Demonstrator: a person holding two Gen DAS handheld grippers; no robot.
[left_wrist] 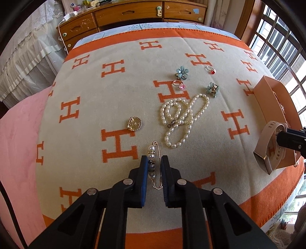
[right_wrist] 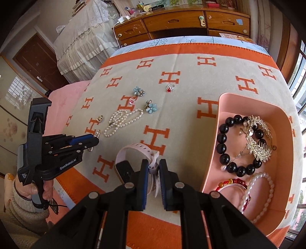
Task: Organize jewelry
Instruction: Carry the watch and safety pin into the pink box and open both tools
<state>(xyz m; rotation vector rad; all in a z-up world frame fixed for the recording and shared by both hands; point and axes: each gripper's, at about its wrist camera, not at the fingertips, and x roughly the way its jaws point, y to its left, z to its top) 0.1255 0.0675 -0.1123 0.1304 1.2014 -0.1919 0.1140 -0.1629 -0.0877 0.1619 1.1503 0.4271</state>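
Observation:
My left gripper [left_wrist: 154, 162] is shut on a gold safety-pin brooch with pearls [left_wrist: 152, 153], low over the blanket; it also shows in the right wrist view [right_wrist: 91, 138]. My right gripper [right_wrist: 154, 164] is shut on the strap of a pale pink smartwatch [right_wrist: 133, 151], held above the blanket left of the pink box [right_wrist: 286, 122]; the watch also shows in the left wrist view [left_wrist: 267, 145]. On the blanket lie a pearl necklace [left_wrist: 181, 118], a gold round brooch [left_wrist: 134, 124], two blue flower clips [left_wrist: 182, 72] [left_wrist: 212, 89], a pink-stone ring [left_wrist: 179, 85] and a red-stone ring [left_wrist: 211, 70].
The pink box holds a black bead bracelet [right_wrist: 221, 147], a silver hair comb [right_wrist: 258, 138], a pearl bracelet [right_wrist: 267, 193] and a red cord bracelet [right_wrist: 229, 183]. A wooden dresser [left_wrist: 133, 13] stands beyond the bed. A window [left_wrist: 283, 42] is on the right.

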